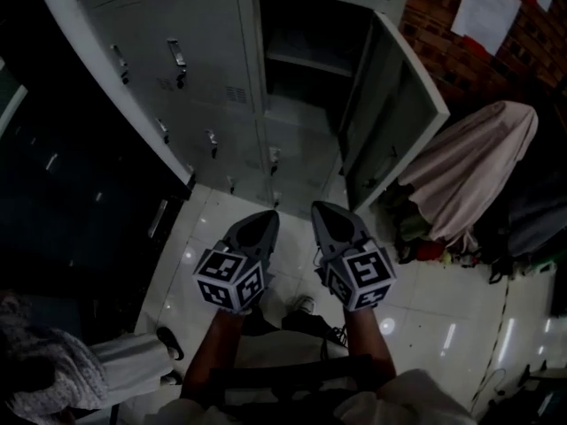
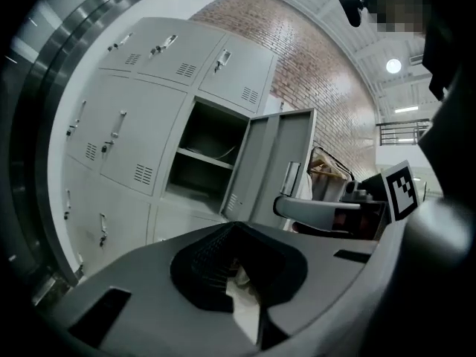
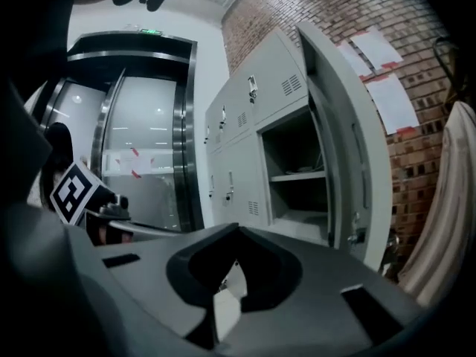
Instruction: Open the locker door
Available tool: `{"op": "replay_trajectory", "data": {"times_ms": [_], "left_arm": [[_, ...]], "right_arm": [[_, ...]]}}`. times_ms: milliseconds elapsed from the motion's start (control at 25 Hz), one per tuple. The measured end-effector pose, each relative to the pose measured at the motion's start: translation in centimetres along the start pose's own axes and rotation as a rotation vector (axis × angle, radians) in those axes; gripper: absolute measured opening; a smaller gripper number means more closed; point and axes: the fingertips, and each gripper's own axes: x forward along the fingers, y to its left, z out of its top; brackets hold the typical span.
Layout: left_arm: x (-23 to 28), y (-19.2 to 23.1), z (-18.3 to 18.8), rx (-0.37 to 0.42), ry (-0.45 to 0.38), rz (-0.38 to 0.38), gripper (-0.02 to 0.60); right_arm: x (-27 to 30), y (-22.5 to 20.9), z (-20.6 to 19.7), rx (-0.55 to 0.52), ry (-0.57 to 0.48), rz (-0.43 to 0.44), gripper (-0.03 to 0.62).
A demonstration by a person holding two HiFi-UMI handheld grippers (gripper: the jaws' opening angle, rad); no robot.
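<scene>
A bank of grey lockers (image 1: 186, 78) stands ahead. One locker door (image 1: 390, 113) is swung wide open to the right, baring a dark compartment (image 1: 301, 51) with a shelf. Both grippers are held low over the floor, well short of the lockers and touching nothing. My left gripper (image 1: 263, 220) is shut, its jaws meeting in a point, and so is my right gripper (image 1: 321, 211). In the left gripper view, the left gripper (image 2: 236, 227) points at the open door (image 2: 279, 166). In the right gripper view, the right gripper (image 3: 238, 229) faces the open door (image 3: 349, 147) and the shelf (image 3: 297, 175).
A cloth-draped object (image 1: 478, 162) stands right of the open door, with clutter (image 1: 434, 246) on the floor at its foot. Papers (image 1: 485, 7) hang on the brick wall. Dark metal-framed doors (image 1: 71, 175) lie left. Another person's sleeve (image 1: 49, 374) shows at the bottom left.
</scene>
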Motion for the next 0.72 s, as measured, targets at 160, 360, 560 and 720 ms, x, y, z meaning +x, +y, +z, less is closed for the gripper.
{"op": "replay_trajectory", "data": {"times_ms": [160, 360, 560, 720], "left_arm": [[-2.4, 1.1, -0.8, -0.01, 0.002, 0.05, -0.008], [-5.1, 1.8, -0.9, -0.006, -0.006, 0.048, -0.008], [-8.5, 3.1, -0.6, -0.009, -0.018, 0.02, -0.008], [-11.0, 3.1, -1.2, -0.005, -0.017, -0.035, -0.008]], "right_arm": [[0.6, 2.1, -0.6, 0.012, 0.004, 0.046, 0.005], [0.6, 5.3, -1.0, 0.006, 0.007, 0.054, 0.005], [0.2, 9.1, -1.2, -0.011, 0.011, 0.015, 0.005], [-1.0, 11.9, -1.5, -0.023, 0.011, -0.041, 0.005]]}}
